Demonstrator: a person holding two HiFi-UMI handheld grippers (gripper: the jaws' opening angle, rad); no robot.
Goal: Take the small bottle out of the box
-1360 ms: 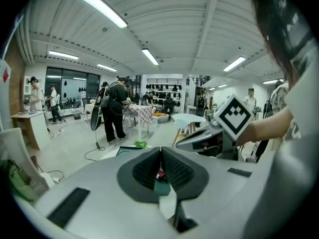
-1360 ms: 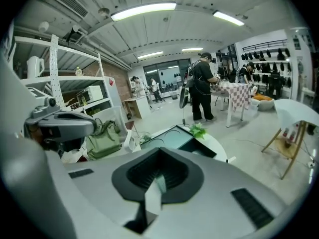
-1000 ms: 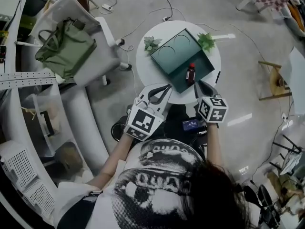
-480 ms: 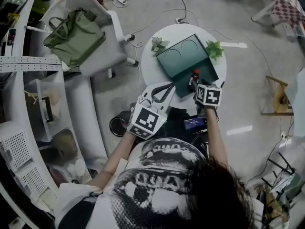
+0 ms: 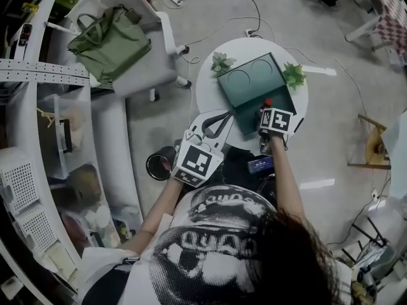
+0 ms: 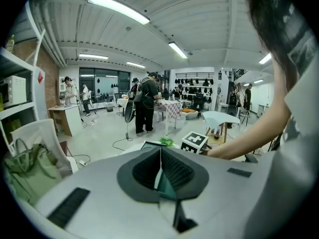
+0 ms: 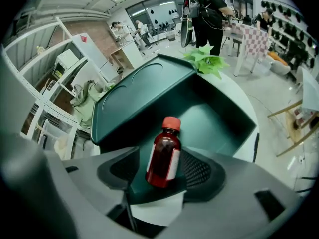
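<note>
Small bottle [image 7: 164, 153]: dark red-brown body, red screw cap [image 7: 172, 123], pale label on the side. It stands upright inside the open green box [image 7: 224, 118], close to the wall nearest the person. The box sits on the round white table [image 5: 207, 89], with its lid [image 7: 134, 96] folded back and lying flat behind.

Right gripper [image 7: 160, 172] points steeply down into the box. Its jaws have just been opening and now stand wide apart with the bottle's body between them, pads not pressing on it. Left gripper [image 6: 160, 169] hangs off the table's near edge, jaws together, nothing in them.

Handling, as a judgement:
- Small, so probably light, and rigid.
- Smooth and round, so it may twist or slip between the pads.
- Narrow base — a nudge could tip it against the wall.
- Glass or plastic, cannot tell, so treat it as breakable.

Best hold is across the body at the label, below the shoulder and not on the cap. Close squarely, then lift straight up to clear the wall.
</note>
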